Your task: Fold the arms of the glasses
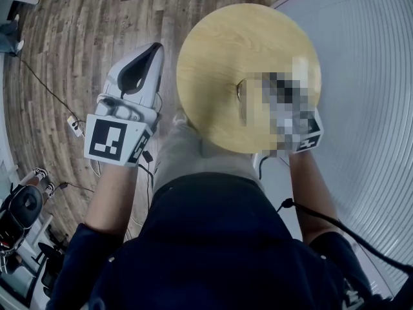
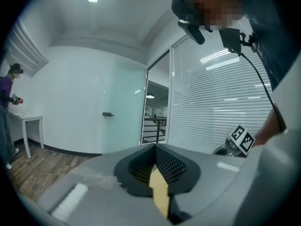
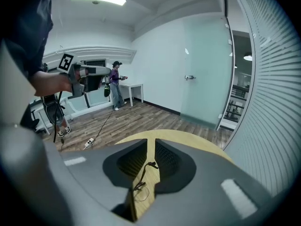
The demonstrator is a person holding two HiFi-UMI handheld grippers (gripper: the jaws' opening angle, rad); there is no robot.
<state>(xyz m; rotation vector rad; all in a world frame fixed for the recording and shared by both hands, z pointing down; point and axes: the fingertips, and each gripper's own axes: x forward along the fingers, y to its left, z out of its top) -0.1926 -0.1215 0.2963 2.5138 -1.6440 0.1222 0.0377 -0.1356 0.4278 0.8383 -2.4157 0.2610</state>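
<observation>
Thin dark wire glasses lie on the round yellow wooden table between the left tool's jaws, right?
No, the right tool's: the right gripper view shows the thin dark wire glasses lying on the round yellow wooden table between the right tool's jaws.

No words, brands, numbers or signs can be read anywhere. The only printed marks are black-and-white square patterns without letters or digits. One set is on the marker cube (image 1: 115, 141) of the left hand-held gripper (image 1: 153, 49). The other is on the cube (image 2: 242, 139) of the right hand-held gripper (image 3: 150, 142). The pale label strips on both jaw housings are blank.
</observation>
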